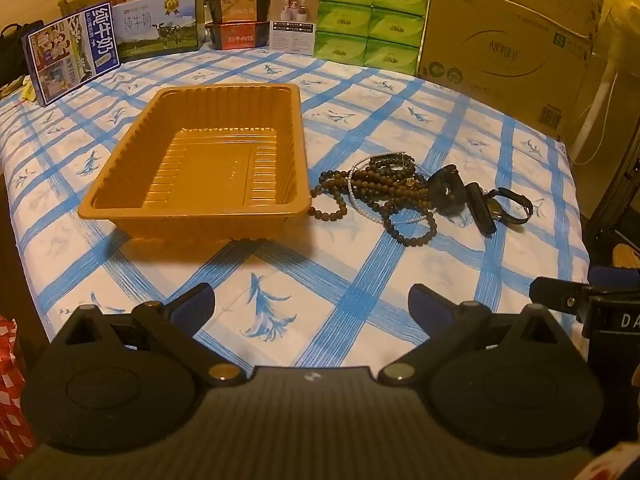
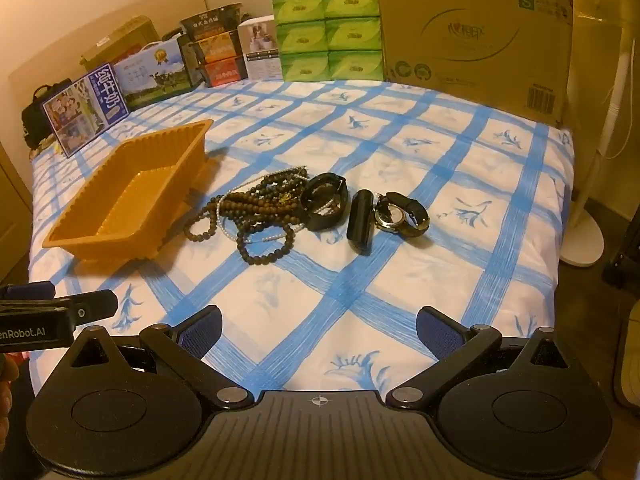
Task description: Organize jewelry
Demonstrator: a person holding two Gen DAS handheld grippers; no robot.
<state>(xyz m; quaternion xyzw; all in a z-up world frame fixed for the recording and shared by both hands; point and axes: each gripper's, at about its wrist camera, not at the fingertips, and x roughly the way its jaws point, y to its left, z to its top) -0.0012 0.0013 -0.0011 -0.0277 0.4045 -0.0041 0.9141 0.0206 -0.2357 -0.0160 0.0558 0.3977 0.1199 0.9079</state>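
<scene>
On the bed [image 1: 360, 264], spread with a blue-checked cover, an empty golden plastic tray [image 1: 208, 160] is sitting open side up, apparently waiting as the place to gather the jewelry. Just beside the tray's right side, the tangle of brown bead strands [image 2: 256, 212] is lying in a loose heap with a thin pearl strand [image 2: 224, 224] running through it. A black band [image 2: 324, 200] is resting against the heap, then a small black case [image 2: 360, 220], and a wristwatch [image 2: 396, 214] is lying at the far right. Everything seems to be clustered close to the tray so that each piece needs only a short carry.

Both claws are hanging over the near edge of the bed, tilted down toward the pile. The left claw [image 1: 312, 312] is standing fully released, holding and touching nothing. The right claw [image 2: 320, 332] is likewise spread wide and empty, well short of the jewelry, so nothing has gone into the tray yet.
</scene>
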